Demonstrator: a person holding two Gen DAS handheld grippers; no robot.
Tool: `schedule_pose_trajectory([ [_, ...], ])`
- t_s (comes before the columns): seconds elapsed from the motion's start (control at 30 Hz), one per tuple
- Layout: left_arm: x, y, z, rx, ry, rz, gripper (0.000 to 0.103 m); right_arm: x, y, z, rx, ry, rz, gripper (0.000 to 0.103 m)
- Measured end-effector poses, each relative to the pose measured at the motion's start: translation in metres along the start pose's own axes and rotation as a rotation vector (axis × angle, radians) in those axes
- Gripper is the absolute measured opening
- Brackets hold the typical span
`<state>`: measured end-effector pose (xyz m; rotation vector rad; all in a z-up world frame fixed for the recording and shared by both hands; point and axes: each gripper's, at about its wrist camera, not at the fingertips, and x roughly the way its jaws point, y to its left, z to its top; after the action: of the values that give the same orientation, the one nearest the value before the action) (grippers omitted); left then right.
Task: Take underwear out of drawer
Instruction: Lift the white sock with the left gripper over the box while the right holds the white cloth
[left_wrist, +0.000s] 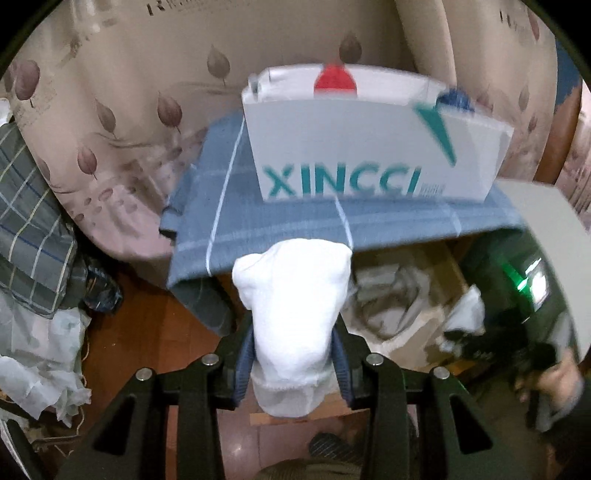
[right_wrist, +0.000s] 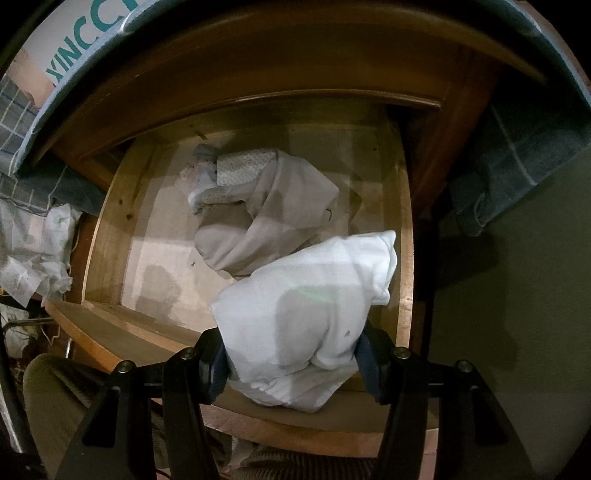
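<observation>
I count two white bundles of underwear in my grippers, one each. My left gripper (left_wrist: 293, 354) is clamped on a rolled white piece (left_wrist: 291, 314) that sticks up between the blue pads, held above the open drawer (left_wrist: 439, 273) and in front of the near edge of the cabinet top. My right gripper (right_wrist: 295, 363) grips a larger white bundle (right_wrist: 306, 317) over the drawer's (right_wrist: 110, 229) front right corner — whether its lower end touches the front wall I cannot tell.

Inside the drawer, the right wrist view shows one beige garment (right_wrist: 273, 210) lying toward the back, with what looks like a small pale patterned item (right_wrist: 207, 170) tucked at its back left end; the drawer floor at the left is bare wood.

The left wrist view alone shows the top of the cabinet: one blue checked cloth (left_wrist: 277, 218) draped over it, and one white paper bag (left_wrist: 369, 147) with teal lettering standing on that cloth, something red inside it. It also shows the leaf-patterned fabric (left_wrist: 122, 122) behind, and, at the right edge, my other gripper (left_wrist: 491, 345) blurred. The right wrist view catches only a corner of the bag (right_wrist: 77, 48) and cloth (right_wrist: 524, 155).
</observation>
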<state>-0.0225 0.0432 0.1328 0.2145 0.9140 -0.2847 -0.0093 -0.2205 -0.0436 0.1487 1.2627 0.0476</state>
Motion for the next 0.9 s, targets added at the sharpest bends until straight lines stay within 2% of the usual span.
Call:
schedule_pose_trajectory([
  [0.2,-0.047,0.015,0.044,-0.039,-0.099,-0.042,0.038,-0.001,-0.002,0.0,0.003,-0.001,0.005,0.054],
  [0.43,-0.082,0.021,0.123,-0.063,-0.206,-0.101,0.038,-0.001,-0.003,0.0,0.005,-0.001,0.008,0.054],
  [0.7,-0.052,0.015,0.19,-0.124,-0.192,-0.175,0.038,-0.001,-0.001,0.0,0.006,0.001,0.007,0.054],
  [0.9,-0.007,-0.002,0.209,-0.118,-0.147,-0.17,0.038,-0.001,-0.002,0.001,0.013,0.001,0.016,0.054],
])
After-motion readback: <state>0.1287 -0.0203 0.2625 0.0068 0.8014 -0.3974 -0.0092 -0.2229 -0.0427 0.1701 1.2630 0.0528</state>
